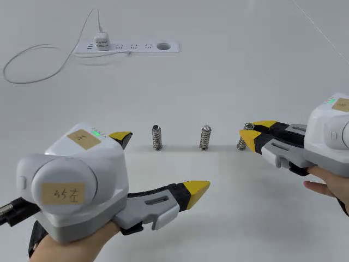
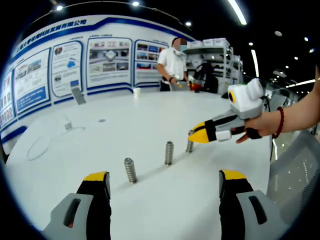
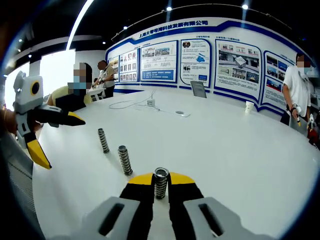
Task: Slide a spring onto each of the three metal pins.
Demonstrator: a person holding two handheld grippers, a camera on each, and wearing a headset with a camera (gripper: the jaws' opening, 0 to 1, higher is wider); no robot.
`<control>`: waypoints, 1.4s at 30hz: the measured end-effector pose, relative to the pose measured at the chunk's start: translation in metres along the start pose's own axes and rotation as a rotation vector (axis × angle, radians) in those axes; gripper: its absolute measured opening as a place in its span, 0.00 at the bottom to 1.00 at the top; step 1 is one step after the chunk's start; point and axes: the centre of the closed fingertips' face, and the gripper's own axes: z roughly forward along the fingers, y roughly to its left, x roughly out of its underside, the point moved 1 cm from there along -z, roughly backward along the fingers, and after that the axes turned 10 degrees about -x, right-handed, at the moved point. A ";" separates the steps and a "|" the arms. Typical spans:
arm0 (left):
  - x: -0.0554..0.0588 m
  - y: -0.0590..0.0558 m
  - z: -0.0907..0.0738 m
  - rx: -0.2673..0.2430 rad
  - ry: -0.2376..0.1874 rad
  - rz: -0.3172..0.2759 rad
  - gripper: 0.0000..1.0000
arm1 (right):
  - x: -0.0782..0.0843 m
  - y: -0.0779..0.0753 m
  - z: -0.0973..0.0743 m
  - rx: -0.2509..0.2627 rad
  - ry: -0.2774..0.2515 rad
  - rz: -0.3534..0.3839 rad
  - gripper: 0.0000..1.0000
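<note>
Three upright coil springs stand in a row on the white table: the left spring (image 1: 157,137), the middle spring (image 1: 205,137) and the right spring (image 1: 241,143). My right gripper (image 1: 252,132) comes in from the right, and its yellow-tipped jaws sit tight on either side of the right spring (image 3: 160,186). My right gripper (image 3: 161,179) appears shut on it. My left gripper (image 1: 158,164) hangs open in front of the left spring (image 2: 130,170), holding nothing. The pins inside the coils are hard to make out.
A white power strip (image 1: 128,47) with a plugged-in charger and a looping white cable (image 1: 32,60) lies at the far side of the table. Several people stand or sit beyond the table edges. Bare white table (image 1: 218,218) lies in front of the springs.
</note>
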 end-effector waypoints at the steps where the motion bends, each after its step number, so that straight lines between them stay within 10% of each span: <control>1: 0.000 0.000 0.000 -0.001 0.002 0.000 0.91 | 0.001 0.000 0.000 -0.001 0.002 -0.002 0.11; 14: 0.004 0.006 0.000 -0.018 0.019 0.001 0.88 | 0.006 0.000 0.000 -0.001 0.014 -0.003 0.12; 42: -0.003 0.031 -0.015 -0.048 0.046 -0.103 0.87 | -0.010 0.017 -0.052 -0.016 0.037 0.152 0.52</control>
